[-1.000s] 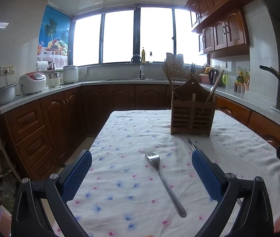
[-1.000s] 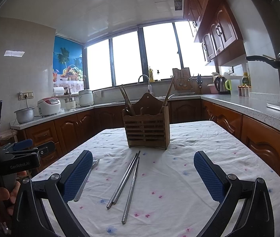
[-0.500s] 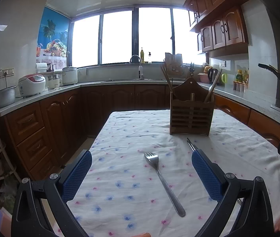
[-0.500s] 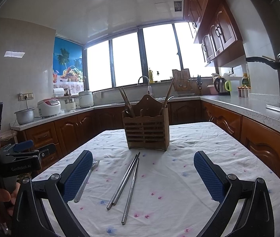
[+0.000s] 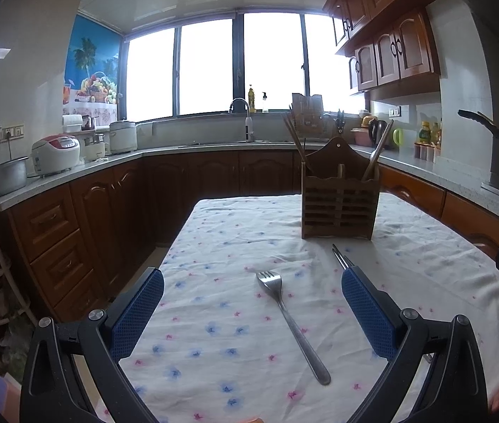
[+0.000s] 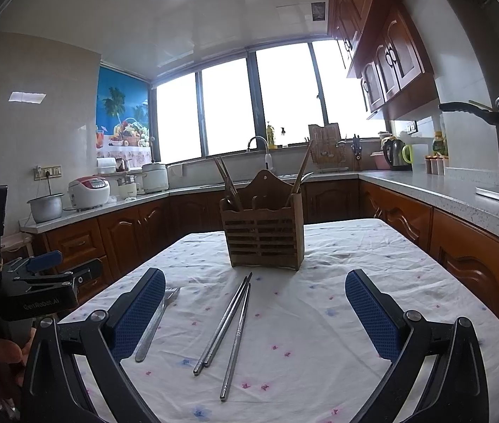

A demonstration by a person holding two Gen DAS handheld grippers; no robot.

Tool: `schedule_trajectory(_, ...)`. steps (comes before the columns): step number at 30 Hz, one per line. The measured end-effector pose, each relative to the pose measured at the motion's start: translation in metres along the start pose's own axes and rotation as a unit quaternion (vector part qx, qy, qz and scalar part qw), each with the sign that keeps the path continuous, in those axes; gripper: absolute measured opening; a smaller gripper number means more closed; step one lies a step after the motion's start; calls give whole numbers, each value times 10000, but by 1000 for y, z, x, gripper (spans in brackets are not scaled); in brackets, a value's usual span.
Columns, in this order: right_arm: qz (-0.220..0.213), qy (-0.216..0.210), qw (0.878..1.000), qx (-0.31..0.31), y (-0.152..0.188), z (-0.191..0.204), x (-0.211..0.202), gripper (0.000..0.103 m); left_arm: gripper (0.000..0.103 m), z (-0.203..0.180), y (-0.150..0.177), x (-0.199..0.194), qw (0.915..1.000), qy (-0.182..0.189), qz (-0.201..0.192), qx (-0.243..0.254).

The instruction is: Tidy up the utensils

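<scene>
Only the right view shows three metal chopsticks [image 6: 230,320] whole.

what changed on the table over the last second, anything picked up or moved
Nothing visibly changed. Both grippers, left and right, are open and empty as before. The fork, the metal chopsticks and the wooden holder lie where they did on the tablecloth.

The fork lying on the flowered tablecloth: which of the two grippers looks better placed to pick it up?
Probably the left. The fork lies between the open left gripper fingers. For the right gripper, it lies off to the side behind one finger, and the metal chopsticks are centred instead.
</scene>
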State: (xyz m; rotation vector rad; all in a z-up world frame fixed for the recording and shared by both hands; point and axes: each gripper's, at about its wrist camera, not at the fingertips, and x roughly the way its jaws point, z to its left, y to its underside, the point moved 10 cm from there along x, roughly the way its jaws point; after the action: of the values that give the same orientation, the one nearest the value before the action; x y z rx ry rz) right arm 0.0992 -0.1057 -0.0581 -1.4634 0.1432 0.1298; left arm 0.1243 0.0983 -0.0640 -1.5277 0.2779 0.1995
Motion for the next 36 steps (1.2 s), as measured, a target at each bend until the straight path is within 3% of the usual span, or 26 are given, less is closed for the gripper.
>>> schedule_trajectory(36,-68,-12,10000,-27,-4,2,-2,103,102,-10,-1,-8,9999,67,-79,113)
